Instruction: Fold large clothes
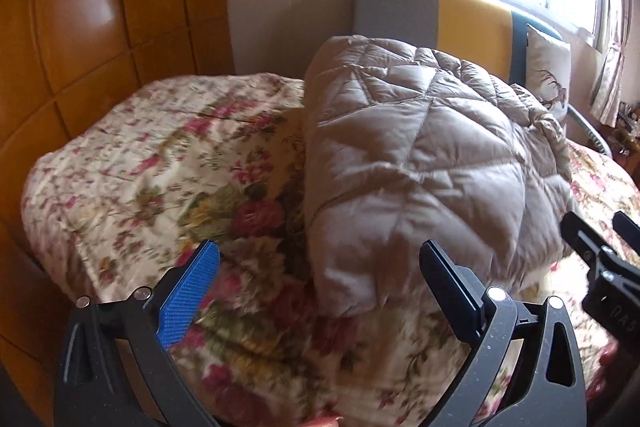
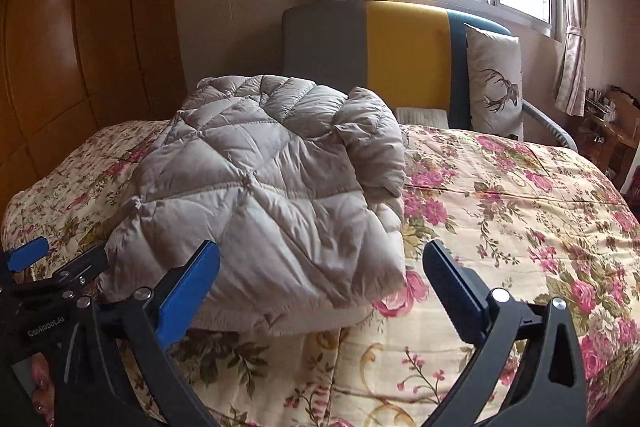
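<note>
Left wrist view: quilted jacket point(image 1: 420, 163) lies folded in a bundle on the floral bedspread point(image 1: 160, 163), at 12 o'clock from the left claw point(image 1: 320, 279), which is spread and empty. Right claw point(image 2: 320, 283) likewise spread, jacket hem between its fingers, apparently untouched. Judgement: fold looks done; if tidying, press edges flat, avoid snagging the slippery shell.

Bedspread point(image 1: 132, 163): we found its flowers smeared by motion blur in the left wrist view.
Right gripper point(image 1: 600, 251): the frame's right edge cut it off there.
Left gripper point(image 2: 48, 267): only one blue pad and some black frame showed at the right wrist view's left edge.
Shelf clutter point(image 2: 600, 107): too small for us to name, perhaps bottles.
Headboard point(image 2: 404, 51): its lower part sat hidden behind the jacket point(image 2: 272, 187).
</note>
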The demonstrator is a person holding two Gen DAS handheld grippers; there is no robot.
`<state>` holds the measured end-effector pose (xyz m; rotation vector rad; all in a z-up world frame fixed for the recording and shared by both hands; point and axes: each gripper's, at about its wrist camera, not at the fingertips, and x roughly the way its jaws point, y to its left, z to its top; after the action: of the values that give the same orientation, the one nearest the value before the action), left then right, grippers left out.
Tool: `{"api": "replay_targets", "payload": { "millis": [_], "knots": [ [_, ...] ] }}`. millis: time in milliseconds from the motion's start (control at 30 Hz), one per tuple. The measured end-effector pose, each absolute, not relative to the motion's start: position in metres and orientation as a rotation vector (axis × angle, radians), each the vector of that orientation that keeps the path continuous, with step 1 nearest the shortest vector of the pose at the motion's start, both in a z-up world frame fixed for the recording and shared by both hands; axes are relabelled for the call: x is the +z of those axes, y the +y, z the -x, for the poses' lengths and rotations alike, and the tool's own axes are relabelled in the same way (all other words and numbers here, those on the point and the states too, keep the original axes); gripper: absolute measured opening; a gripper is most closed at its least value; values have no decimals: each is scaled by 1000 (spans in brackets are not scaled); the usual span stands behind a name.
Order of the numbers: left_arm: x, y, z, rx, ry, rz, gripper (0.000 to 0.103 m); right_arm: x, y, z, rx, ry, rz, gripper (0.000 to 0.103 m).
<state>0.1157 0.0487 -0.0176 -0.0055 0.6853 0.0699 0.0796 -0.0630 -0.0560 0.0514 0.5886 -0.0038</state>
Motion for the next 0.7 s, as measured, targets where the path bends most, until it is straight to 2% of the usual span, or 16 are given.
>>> {"api": "replay_targets", "payload": {
  "millis": [700],
  "knots": [
    [-21, 58, -63, 101, 600, -18, 99, -74, -57, -25, -20, 569, -17, 101]
  ]
}}
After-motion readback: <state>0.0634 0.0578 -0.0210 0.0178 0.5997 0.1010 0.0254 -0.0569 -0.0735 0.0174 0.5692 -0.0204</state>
